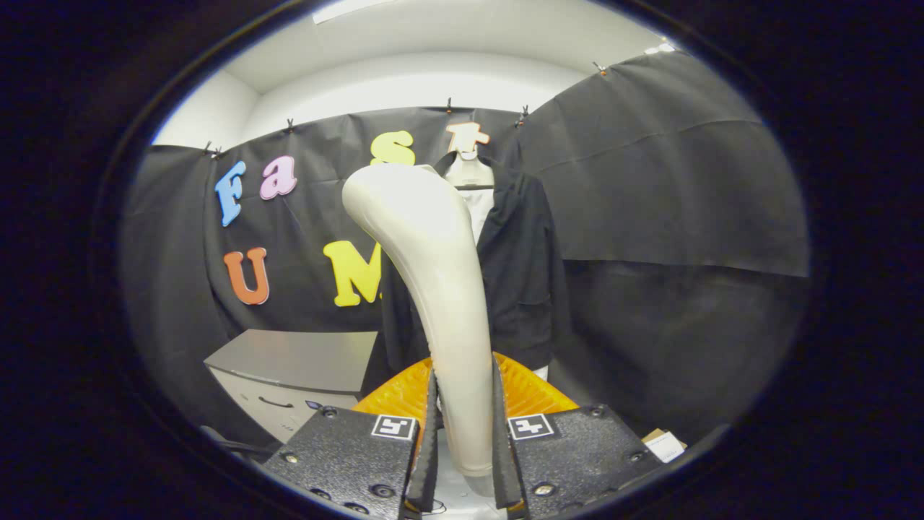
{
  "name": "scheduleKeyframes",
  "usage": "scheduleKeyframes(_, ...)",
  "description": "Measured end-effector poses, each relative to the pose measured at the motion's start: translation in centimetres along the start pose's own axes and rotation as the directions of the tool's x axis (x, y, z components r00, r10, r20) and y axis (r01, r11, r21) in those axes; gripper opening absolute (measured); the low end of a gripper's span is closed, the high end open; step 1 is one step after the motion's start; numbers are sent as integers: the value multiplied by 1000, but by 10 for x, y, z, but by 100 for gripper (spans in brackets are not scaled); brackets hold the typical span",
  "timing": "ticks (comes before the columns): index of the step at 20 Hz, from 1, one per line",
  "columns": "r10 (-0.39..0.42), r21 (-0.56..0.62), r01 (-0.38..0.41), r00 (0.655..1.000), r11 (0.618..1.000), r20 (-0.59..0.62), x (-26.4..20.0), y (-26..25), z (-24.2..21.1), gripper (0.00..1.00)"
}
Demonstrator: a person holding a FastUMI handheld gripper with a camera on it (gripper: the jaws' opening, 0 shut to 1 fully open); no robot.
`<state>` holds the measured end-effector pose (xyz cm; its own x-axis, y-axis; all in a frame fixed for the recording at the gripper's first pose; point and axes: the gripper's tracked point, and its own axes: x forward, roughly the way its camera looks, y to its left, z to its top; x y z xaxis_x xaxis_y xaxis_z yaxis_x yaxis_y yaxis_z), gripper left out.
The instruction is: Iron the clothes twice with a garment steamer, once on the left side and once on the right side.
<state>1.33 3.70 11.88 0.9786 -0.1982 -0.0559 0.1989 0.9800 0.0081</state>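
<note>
Claw [464,440] is pinching the steamer [433,289] by its handle, both fingers [431,433] pressing on it. Steamer stands upright, head curving up top. Dark jacket [520,274] hangs on a hanger [469,173] beyond it (grey cabinet [296,368] sits lower, beside the jacket).

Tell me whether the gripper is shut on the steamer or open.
Shut on it. The gripper has both fingers pressed against the sides of the garment steamer handle, which rises upright between them toward the hanging dark jacket.
</note>
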Motion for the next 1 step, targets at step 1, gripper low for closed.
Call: scheduleKeyframes(1,15,3,-15,1000,1000,0,0,-1,0,33)
